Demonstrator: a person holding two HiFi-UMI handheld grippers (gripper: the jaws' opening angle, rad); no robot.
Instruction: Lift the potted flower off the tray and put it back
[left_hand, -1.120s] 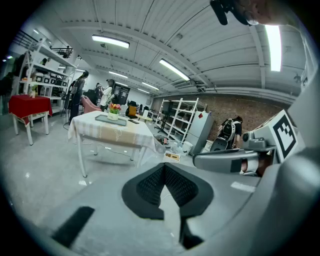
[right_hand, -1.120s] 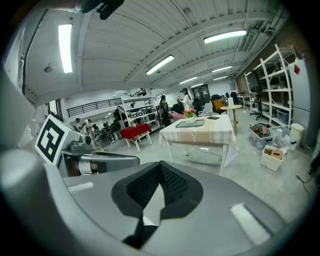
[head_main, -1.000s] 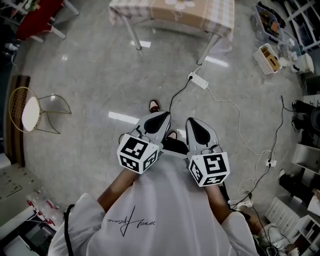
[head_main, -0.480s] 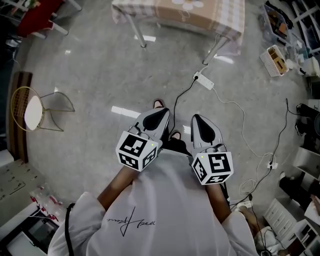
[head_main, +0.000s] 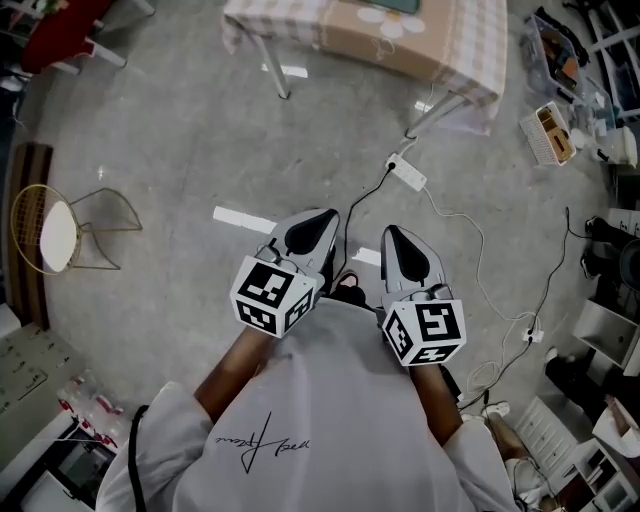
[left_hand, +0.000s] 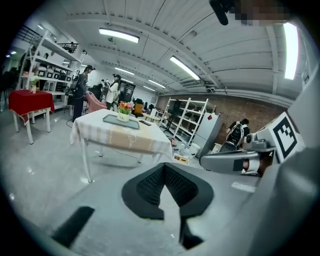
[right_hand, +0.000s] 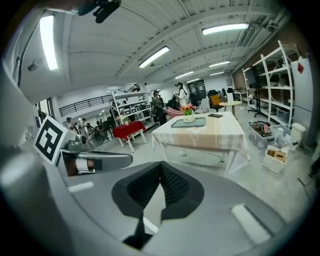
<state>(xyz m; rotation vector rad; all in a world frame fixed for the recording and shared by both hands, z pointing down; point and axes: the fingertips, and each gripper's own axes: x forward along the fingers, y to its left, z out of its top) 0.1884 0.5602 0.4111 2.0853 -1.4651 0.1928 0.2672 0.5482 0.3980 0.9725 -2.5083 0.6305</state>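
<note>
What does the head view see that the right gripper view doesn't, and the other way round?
Only the head view shows the person's white shirt, the gold chair and the power strip on the floor. Only the right gripper view shows the potted flower and the ceiling lights. Both show the cloth-covered table and the right claw, shut and empty.
</note>
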